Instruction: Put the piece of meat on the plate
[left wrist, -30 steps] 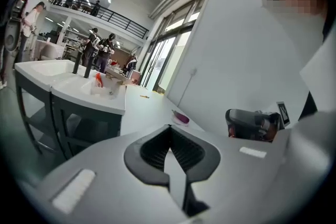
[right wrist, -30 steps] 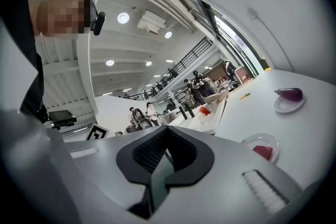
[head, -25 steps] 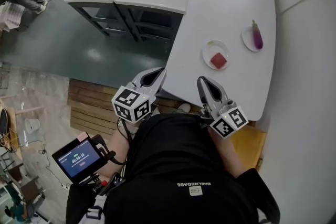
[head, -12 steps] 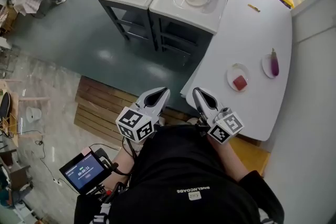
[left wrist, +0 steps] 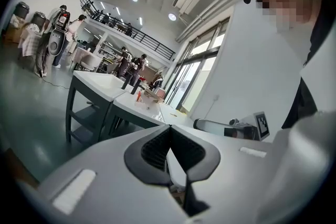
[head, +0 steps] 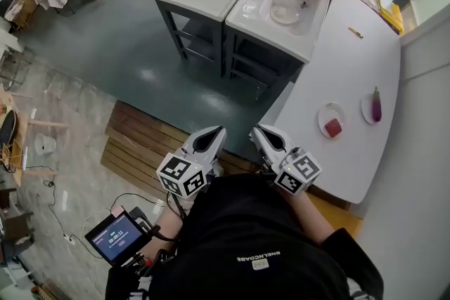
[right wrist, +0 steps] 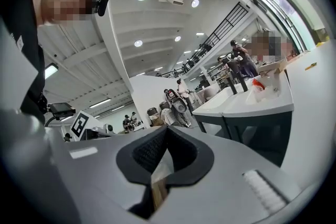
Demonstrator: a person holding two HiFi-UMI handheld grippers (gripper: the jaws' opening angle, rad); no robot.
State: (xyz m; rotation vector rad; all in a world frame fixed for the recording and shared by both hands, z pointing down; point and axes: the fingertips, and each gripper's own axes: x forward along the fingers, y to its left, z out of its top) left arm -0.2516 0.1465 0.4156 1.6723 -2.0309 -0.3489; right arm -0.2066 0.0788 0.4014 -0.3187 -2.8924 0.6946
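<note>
White table (head: 351,74) carries a small plate (head: 322,116) near its middle, a second plate (head: 365,113) just beside it toward the wall, and a small yellow item (head: 356,32) well apart at the far end.

I see a red piece of meat (head: 333,128) on a white plate (head: 322,115) on the white table (head: 351,67), and a purple aubergine (head: 376,105) further along that table. Just off the table, my left gripper (head: 215,131) and right gripper (head: 257,131) are grey, patterned with black-and-white squares.

Bare, open stretch of long white tabletop (head: 334,165) leading to small round white plate (head: 326,113); second white plate (head: 367,113) with purple aubergine (head: 376,105) beside.
</note>
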